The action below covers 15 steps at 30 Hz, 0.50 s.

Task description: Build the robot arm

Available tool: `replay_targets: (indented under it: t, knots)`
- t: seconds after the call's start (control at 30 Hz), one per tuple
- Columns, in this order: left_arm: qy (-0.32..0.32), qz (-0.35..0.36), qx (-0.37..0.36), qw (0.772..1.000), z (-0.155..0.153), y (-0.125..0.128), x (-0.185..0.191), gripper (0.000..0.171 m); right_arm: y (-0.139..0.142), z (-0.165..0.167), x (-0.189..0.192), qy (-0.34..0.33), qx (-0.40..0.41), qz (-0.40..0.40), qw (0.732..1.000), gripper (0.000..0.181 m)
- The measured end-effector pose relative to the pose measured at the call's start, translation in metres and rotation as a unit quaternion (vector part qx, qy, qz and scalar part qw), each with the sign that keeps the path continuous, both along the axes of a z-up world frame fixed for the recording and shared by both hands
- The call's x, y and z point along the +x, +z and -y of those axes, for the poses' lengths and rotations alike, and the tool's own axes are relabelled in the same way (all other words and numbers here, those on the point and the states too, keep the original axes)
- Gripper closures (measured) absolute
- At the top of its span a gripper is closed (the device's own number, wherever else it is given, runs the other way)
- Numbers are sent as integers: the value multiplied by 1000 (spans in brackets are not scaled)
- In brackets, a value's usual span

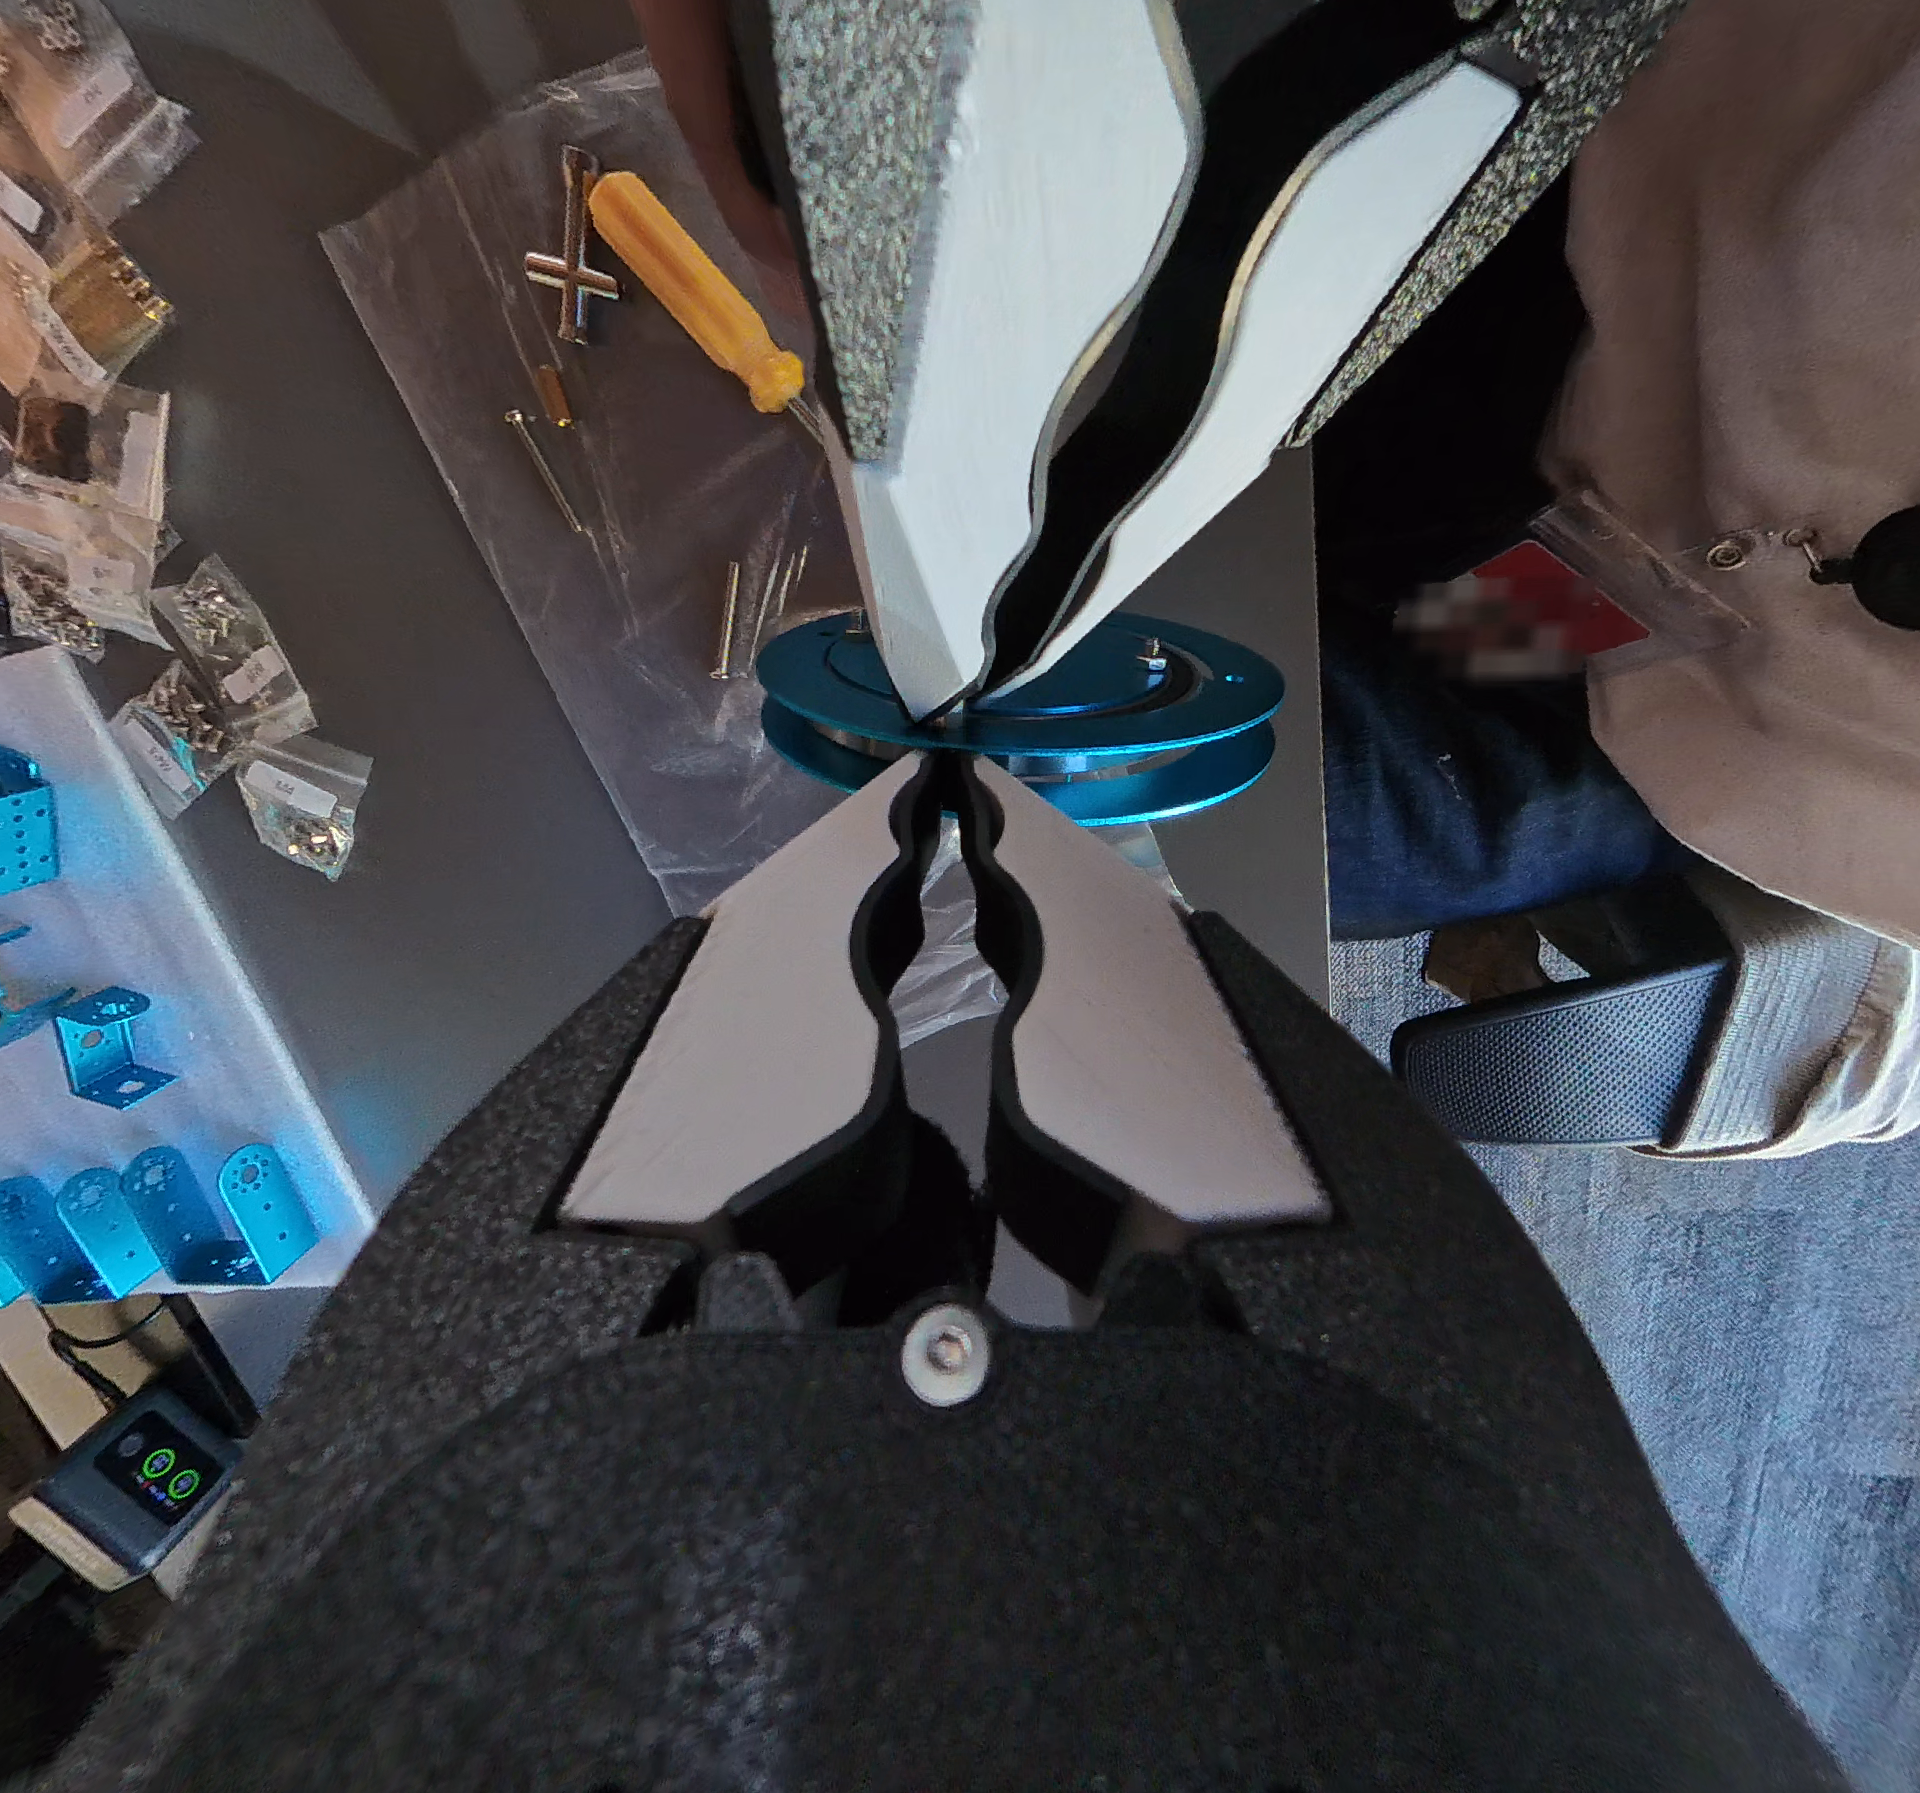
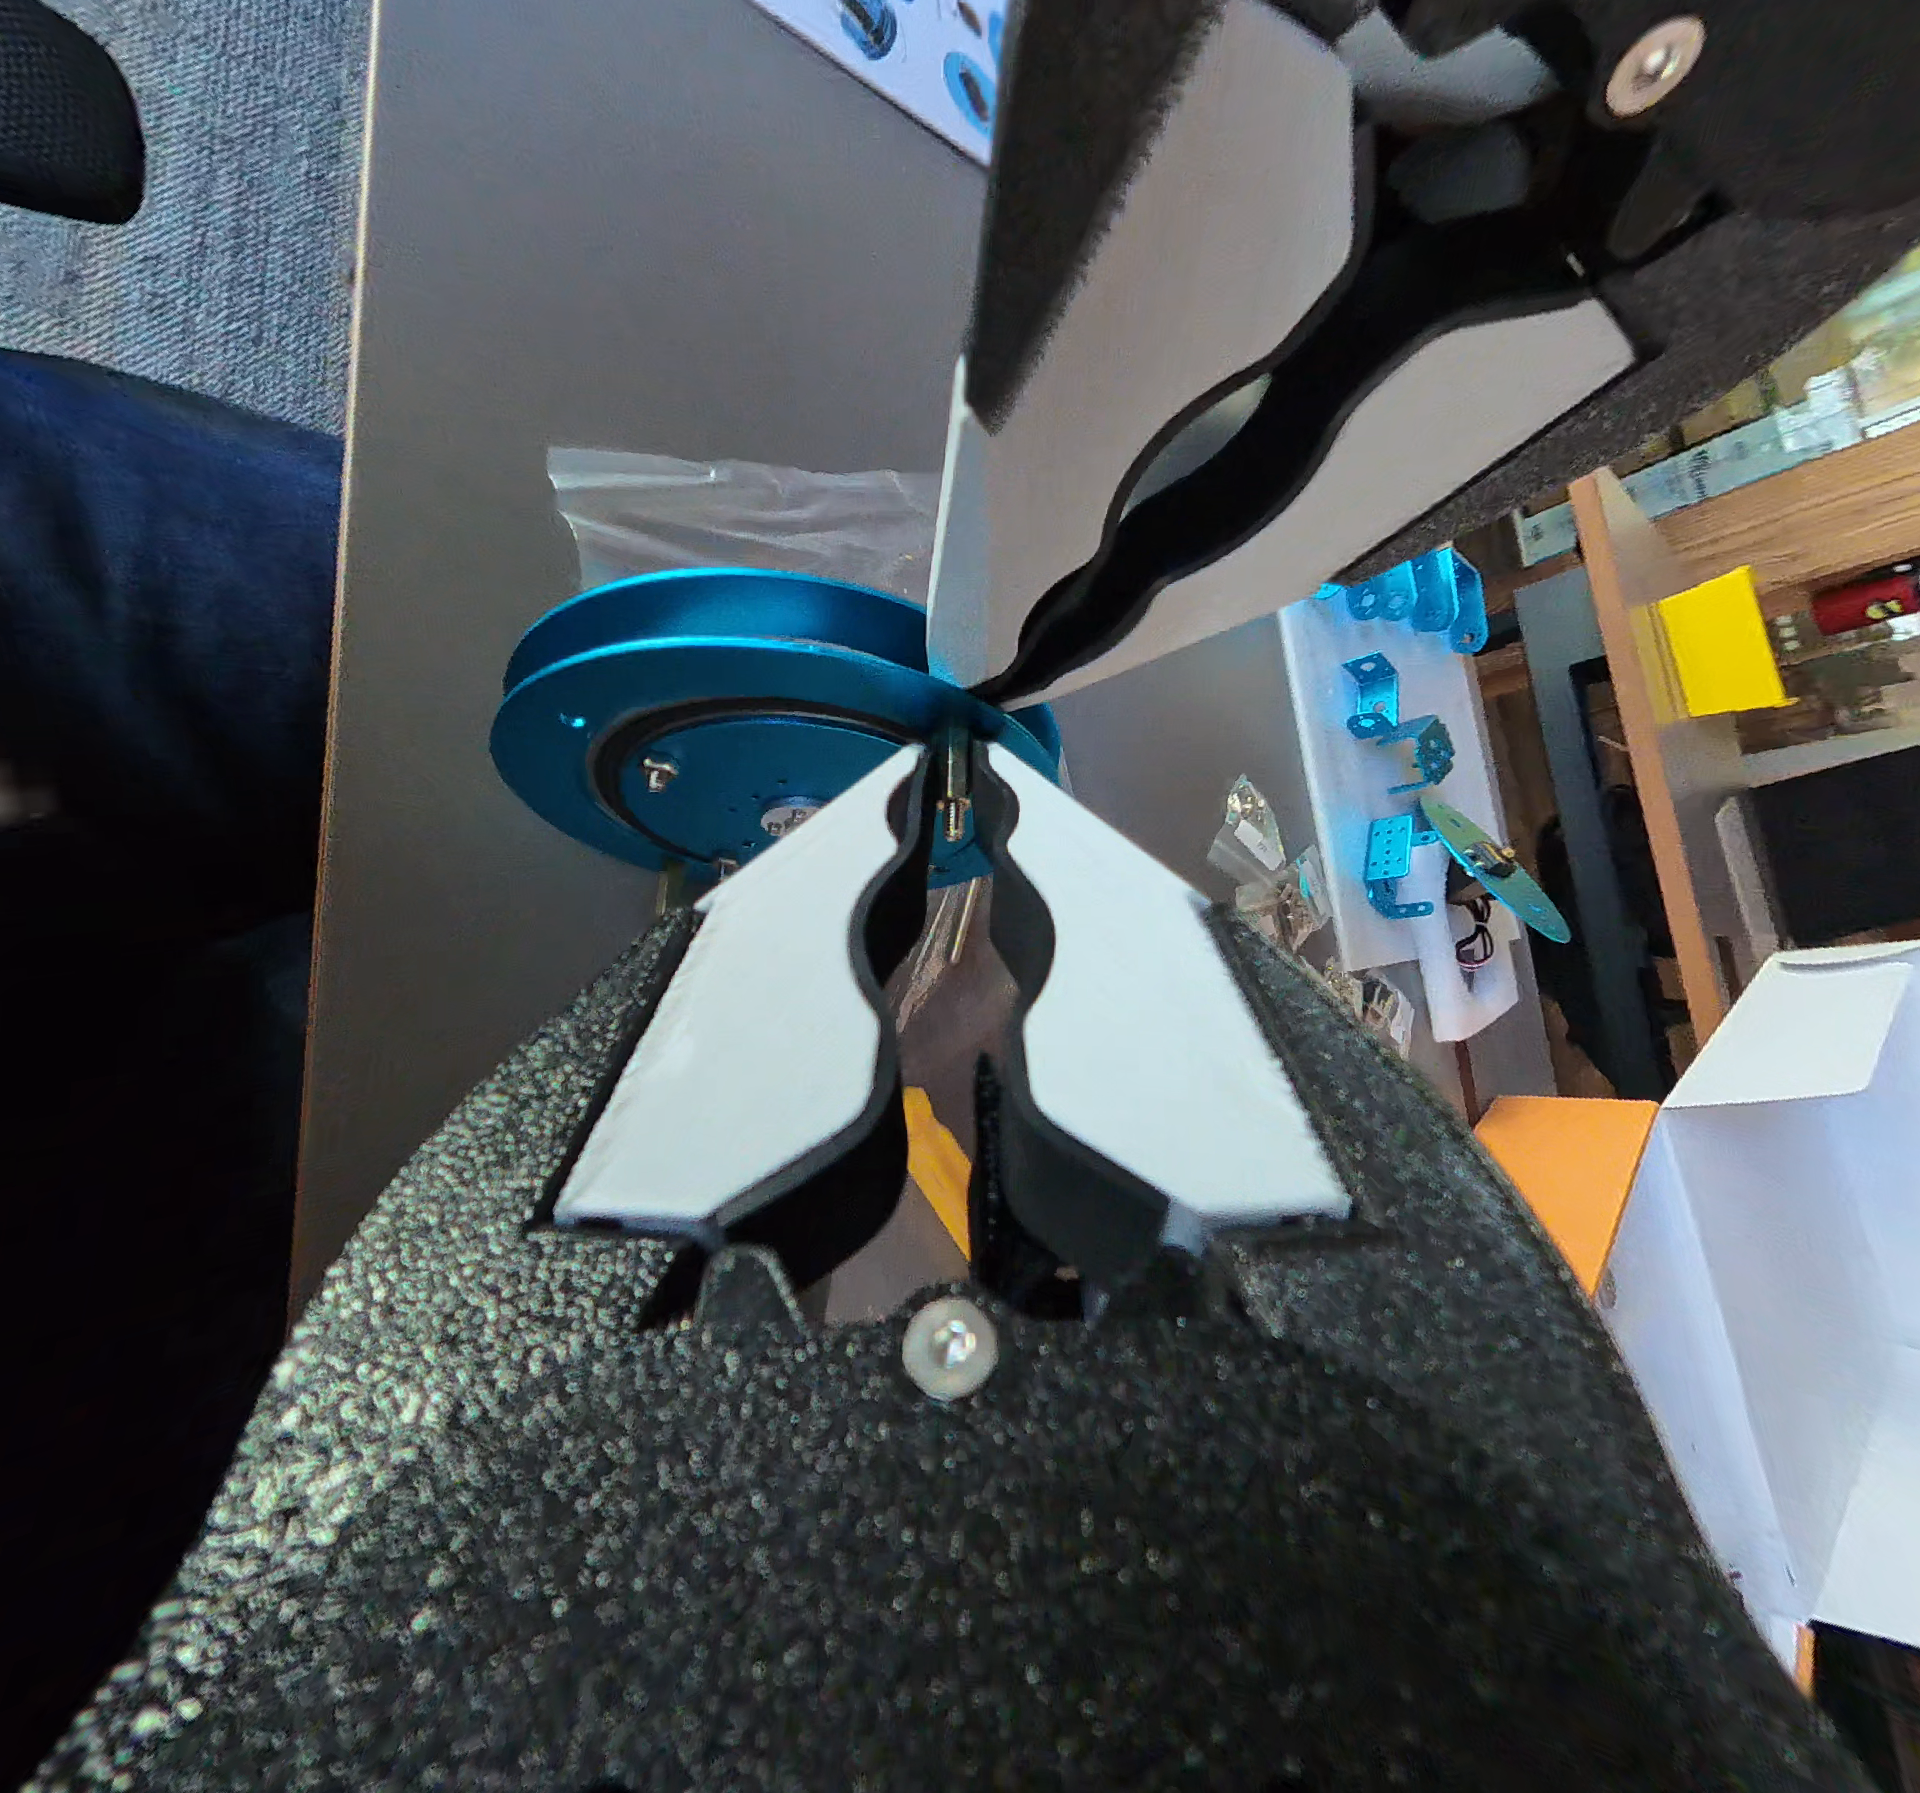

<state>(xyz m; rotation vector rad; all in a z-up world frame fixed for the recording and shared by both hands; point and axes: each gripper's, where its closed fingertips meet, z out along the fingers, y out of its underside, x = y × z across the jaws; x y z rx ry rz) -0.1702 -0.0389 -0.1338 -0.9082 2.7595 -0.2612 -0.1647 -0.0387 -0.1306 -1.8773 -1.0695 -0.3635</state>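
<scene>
Pinching the rim of one blue double-flanged metal disc (image 1: 1091, 715), the left gripper (image 1: 940, 756) has its two white fingers drawn nearly together on the flange's thin near edge. In the right wrist view the right gripper (image 2: 954, 777) clamps one small brass standoff (image 2: 954, 787) between its fingertips, upright against the disc's (image 2: 727, 704) face, which also carries one small screw (image 2: 657, 773) at about 9 o'clock from the tips. The two grippers meet tip to tip: in the left wrist view the right gripper (image 1: 961, 694) comes in from 12 o'clock, and in the right wrist view the left gripper (image 2: 987, 689) reaches in from 1 o'clock.

The disc hangs above a grey table (image 1: 364, 548) near its edge, over a clear plastic sheet (image 1: 499, 309). On that sheet, at 11 o'clock in the left wrist view, lie one orange-handled screwdriver (image 1: 686, 289), one cross-shaped metal wrench (image 1: 575, 263) and several long pins (image 1: 732, 621). At 9 o'clock sit several small bags of fasteners (image 1: 223, 621), and at 8 o'clock a white pad carries blue metal brackets (image 1: 156, 1213). A person's beige top (image 1: 1745, 393) fills 2 o'clock.
</scene>
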Motion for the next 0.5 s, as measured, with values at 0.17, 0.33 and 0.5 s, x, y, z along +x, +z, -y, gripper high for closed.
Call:
replay_targets:
  t: [0.17,0.33,0.5]
  knots:
    - [0,-1,-3,1000,0,0,0,171,-3,-2,8,4,33,122,992,176]
    - [7,1,-10,1000,-1,0,-2,171,-5,-2,4,1,-1,59,998,178]
    - [17,15,-11,1000,-1,0,0,171,-8,2,-3,-13,-185,-289,939,178]
